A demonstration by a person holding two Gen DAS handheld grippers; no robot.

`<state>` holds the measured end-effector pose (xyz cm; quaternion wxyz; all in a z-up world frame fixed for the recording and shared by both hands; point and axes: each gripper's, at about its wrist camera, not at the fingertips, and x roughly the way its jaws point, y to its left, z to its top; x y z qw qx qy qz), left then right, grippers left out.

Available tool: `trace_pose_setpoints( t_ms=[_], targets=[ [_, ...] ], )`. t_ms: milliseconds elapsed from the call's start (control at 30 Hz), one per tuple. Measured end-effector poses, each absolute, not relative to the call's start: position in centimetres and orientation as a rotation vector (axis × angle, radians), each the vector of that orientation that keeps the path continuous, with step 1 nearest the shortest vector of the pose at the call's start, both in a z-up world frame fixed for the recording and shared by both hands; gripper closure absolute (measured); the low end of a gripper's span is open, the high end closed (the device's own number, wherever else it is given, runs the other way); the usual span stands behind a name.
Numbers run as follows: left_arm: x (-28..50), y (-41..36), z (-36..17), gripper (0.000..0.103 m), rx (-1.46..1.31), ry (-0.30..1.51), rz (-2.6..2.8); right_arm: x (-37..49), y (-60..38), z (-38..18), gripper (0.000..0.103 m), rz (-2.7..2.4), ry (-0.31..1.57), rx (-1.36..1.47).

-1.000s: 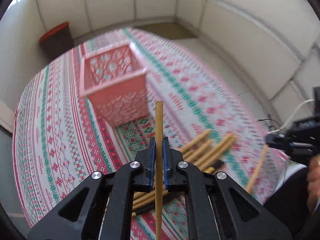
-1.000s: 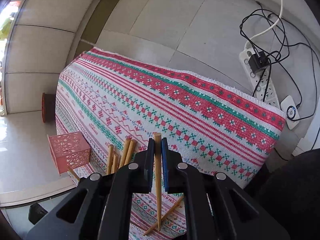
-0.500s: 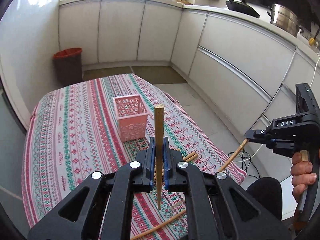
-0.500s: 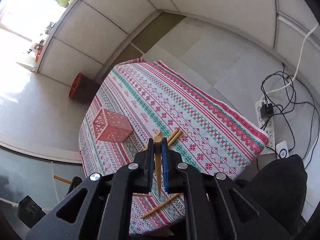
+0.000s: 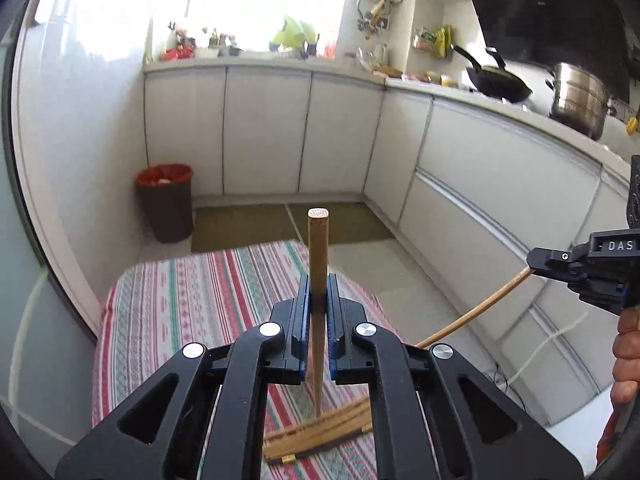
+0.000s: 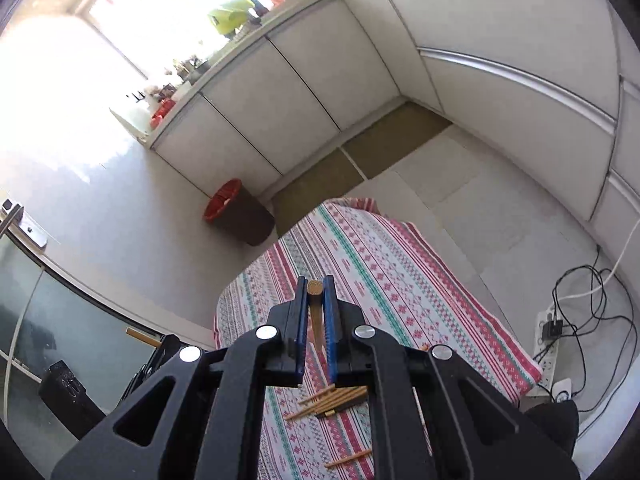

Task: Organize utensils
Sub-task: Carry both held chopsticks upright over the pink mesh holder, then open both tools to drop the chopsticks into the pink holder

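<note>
My left gripper (image 5: 318, 292) is shut on a wooden chopstick (image 5: 318, 256) that stands up between its pads, high above the table. My right gripper (image 6: 315, 294) is shut on another wooden chopstick (image 6: 315, 300); it also shows at the right of the left wrist view (image 5: 538, 258), its chopstick (image 5: 472, 312) slanting down. A pile of several chopsticks (image 5: 320, 430) lies on the patterned tablecloth (image 5: 192, 300) below, also in the right wrist view (image 6: 332, 398). The pink basket is hidden from both views.
A loose chopstick (image 6: 348, 458) lies near the table's front edge. A dark bin with a red liner (image 5: 166, 200) stands on the floor beyond the table. White cabinets (image 5: 264, 132) line the walls. A power strip with cables (image 6: 554, 328) lies on the floor at right.
Both grippers have risen and tilted upward with their chopsticks. The table now sits low in both views, and the pink basket has dropped out of sight.
</note>
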<state>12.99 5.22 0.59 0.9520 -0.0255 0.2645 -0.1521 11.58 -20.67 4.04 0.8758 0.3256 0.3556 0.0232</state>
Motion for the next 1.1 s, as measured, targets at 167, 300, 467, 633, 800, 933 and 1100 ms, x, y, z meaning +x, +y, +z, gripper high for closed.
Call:
trace_pose_setpoints(
  t_ms=[167, 300, 467, 633, 800, 933, 1100],
  targets=[
    [16.8, 5.1, 1.2, 0.097, -0.089, 0.508, -0.256, 16.4, -19.8, 5.5, 0.095, 0.063, 0.705, 0.644],
    [19.2, 4.7, 0.3, 0.097, -0.092, 0.509, -0.235, 20.5, -18.3, 4.5, 0.095, 0.076, 0.725, 0.608],
    [21.6, 4.5, -1.7, 0.097, -0.088, 0.531, -0.221, 24.6, -15.5, 1.2, 0.095, 0.088, 0.801, 0.521],
    [22.9, 4.7, -3.3, 0.097, -0.099, 0.551, -0.217, 26.6, -13.4, -1.8, 0.090, 0.139, 0.848, 0.448],
    [23.1, 4.7, -3.9, 0.097, -0.094, 0.560, -0.221, 26.0, -12.7, -2.2, 0.069, 0.145, 0.823, 0.416],
    [23.9, 4.2, -4.4, 0.096, -0.086, 0.574, -0.227, 25.0, -13.3, -2.3, 0.065, 0.128, 0.821, 0.427],
    [24.3, 5.1, -6.1, 0.046, -0.146, 0.630, -0.215, 23.0, -14.4, -2.7, 0.059, 0.076, 0.816, 0.430]
  ],
)
